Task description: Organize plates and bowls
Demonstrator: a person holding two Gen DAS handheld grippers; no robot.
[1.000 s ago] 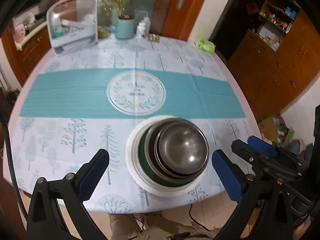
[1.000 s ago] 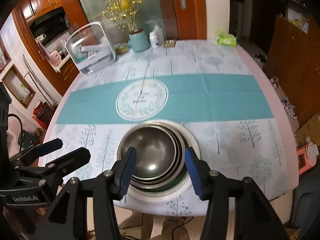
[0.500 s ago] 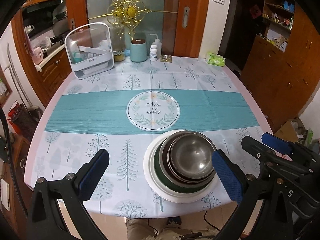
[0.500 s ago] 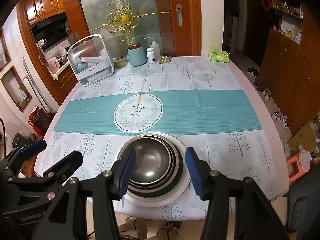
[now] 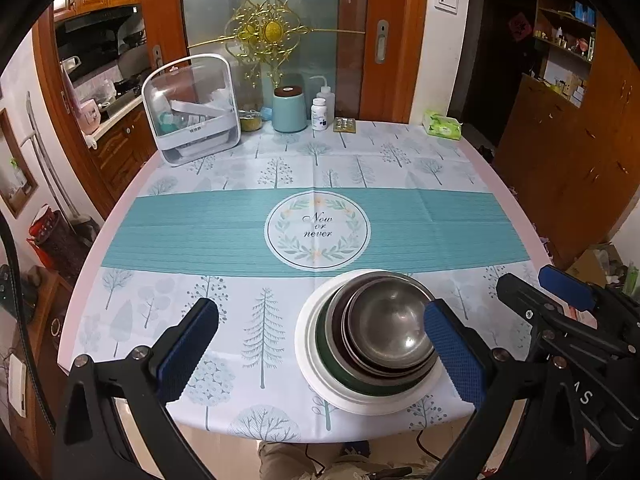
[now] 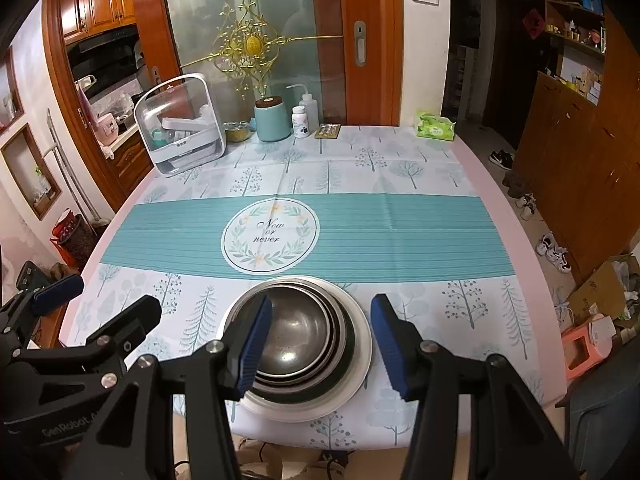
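Several nested steel bowls (image 5: 388, 332) sit in a dark green bowl (image 5: 332, 364) on a white plate (image 5: 308, 356), close to the table's near edge. My left gripper (image 5: 320, 310) stands wide open above the cloth, its right finger over the stack's right side, holding nothing. In the right wrist view the same bowls (image 6: 300, 332) and plate (image 6: 360, 344) lie below my right gripper (image 6: 320, 308), which is open with its fingers either side of the stack and clear of it. Each gripper also shows in the other's view: the right gripper (image 5: 560, 292) and the left gripper (image 6: 96, 304).
A clear-lidded white dish box (image 5: 192, 116), a teal canister (image 5: 289, 110), two small bottles (image 5: 322, 110) and a green tissue pack (image 5: 442, 128) line the table's far edge. The teal band (image 5: 200, 232) of the tablecloth runs across the middle. Wooden cabinets stand right.
Both cameras have lifted and tilted upward, so the stack sits lower and smaller in view and more of the room shows. Neither gripper's opening has changed.
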